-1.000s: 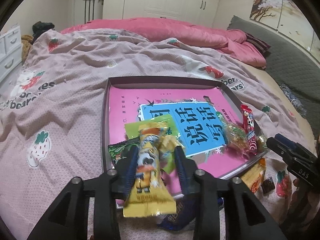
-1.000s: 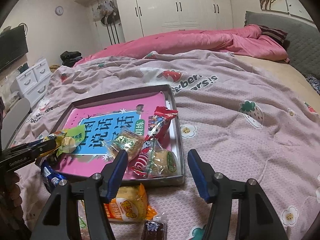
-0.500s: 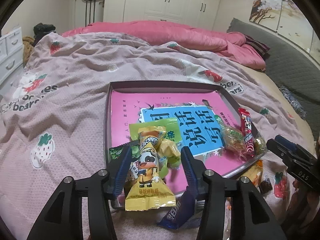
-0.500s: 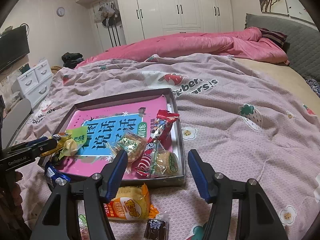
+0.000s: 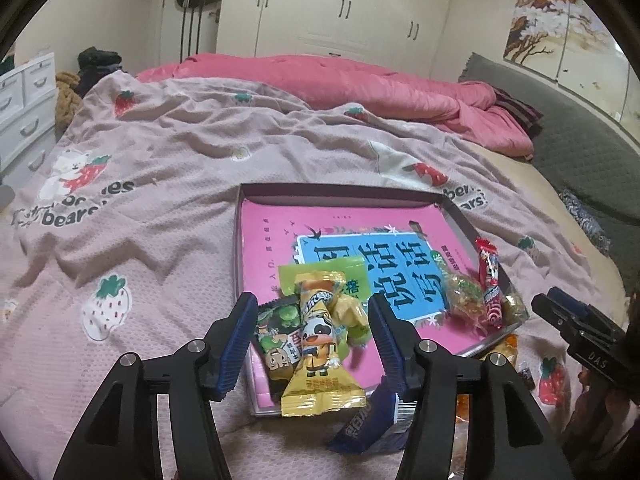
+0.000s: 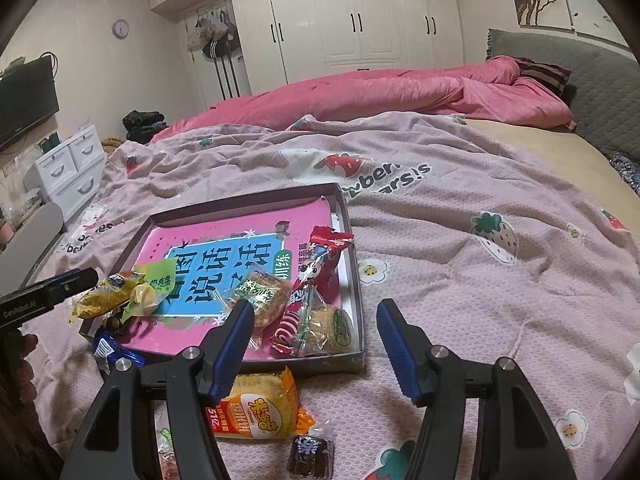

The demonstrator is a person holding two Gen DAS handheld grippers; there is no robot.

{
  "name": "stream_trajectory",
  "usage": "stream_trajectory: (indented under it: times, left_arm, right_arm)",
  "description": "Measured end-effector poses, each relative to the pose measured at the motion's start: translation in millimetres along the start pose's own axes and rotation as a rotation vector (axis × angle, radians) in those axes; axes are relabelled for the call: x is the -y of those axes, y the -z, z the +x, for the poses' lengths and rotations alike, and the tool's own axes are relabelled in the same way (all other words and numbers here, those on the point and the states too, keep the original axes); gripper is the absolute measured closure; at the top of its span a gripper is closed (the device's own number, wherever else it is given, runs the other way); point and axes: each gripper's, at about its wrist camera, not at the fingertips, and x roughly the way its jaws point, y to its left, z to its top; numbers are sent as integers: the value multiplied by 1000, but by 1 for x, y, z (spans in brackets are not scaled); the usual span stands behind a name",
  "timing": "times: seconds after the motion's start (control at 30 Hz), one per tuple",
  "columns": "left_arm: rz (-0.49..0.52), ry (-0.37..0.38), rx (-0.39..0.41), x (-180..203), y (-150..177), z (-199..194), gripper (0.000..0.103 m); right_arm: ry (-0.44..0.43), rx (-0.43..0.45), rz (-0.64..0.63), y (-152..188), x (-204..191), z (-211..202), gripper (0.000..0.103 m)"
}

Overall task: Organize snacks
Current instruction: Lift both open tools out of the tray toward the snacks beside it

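A shallow tray (image 5: 340,192) with a pink and blue book cover inside lies on the bed. A yellow cow-print snack packet (image 5: 320,360) rests over its near left corner, on a green packet (image 5: 280,320). My left gripper (image 5: 312,304) hangs just above it. Its jaws are opening, and the packet lies between them without the pads touching it. My right gripper (image 6: 315,312) stands open with nothing held, over the tray's (image 6: 356,280) near right corner. A red candy packet (image 6: 320,264) and clear-wrapped biscuits (image 6: 260,296) lie in the tray.
An orange packet (image 6: 260,408), a dark chocolate piece (image 6: 310,452) and a blue packet (image 5: 372,420) lie on the pink strawberry blanket (image 6: 480,280) in front of the tray. A rolled pink duvet (image 6: 400,96) lies at the bed's far side. White drawers (image 6: 68,168) stand at the left.
The left jaws have spread and let go of the yellow packet, which now lies on the tray's near corner. That gripper has drawn up slightly. The right gripper has stayed put.
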Motion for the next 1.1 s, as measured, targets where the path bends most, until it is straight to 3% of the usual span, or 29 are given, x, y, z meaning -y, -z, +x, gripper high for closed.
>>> stream_trajectory:
  times: [0.37, 0.6, 1.1]
  left_arm:
    - [-6, 21, 26, -5, -4, -25, 33]
    - [3, 33, 22, -1, -1, -36, 32]
    - [95, 136, -34, 44, 23, -53, 32]
  right_arm:
    - [-17, 22, -1, -1, -2, -14, 37]
    - [-20, 37, -5, -1, -5, -25, 36]
    - [-17, -18, -41, 21, -15, -40, 36]
